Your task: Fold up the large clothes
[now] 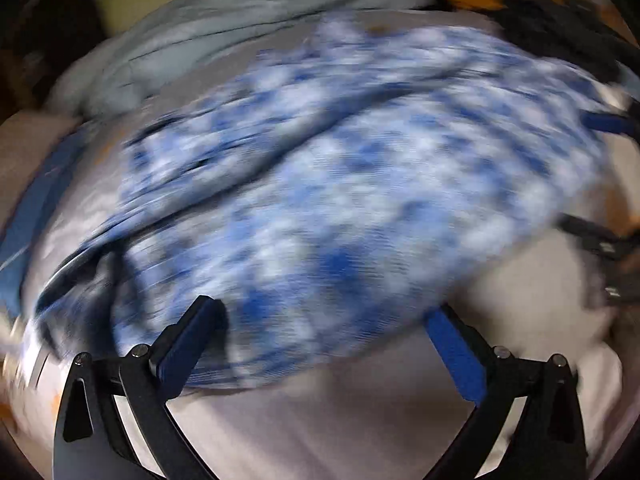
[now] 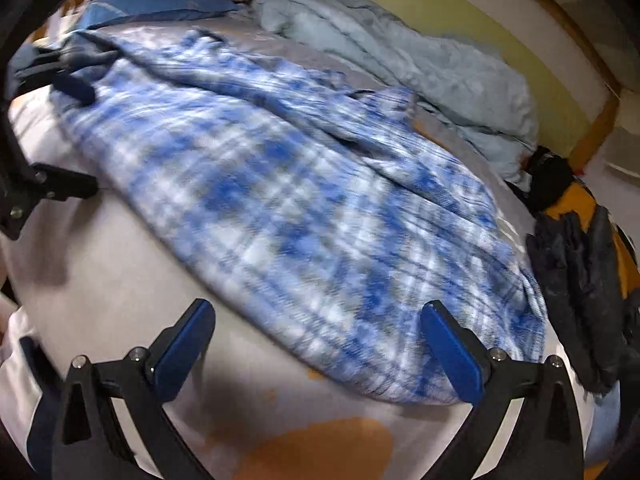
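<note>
A large blue and white plaid shirt lies spread on the bed, blurred by motion; it also shows in the right wrist view. My left gripper is open, its blue pads wide apart just above the shirt's near edge, holding nothing. My right gripper is open and empty over the shirt's near hem. The left gripper's fingers show at the far left of the right wrist view, and the right gripper's fingers at the far right of the left wrist view, both at the shirt's ends.
The pale grey bedsheet has an orange patch. A crumpled light blue duvet lies at the back beside a yellow wall. A blue pillow sits at the head. Dark clothes are piled at the right.
</note>
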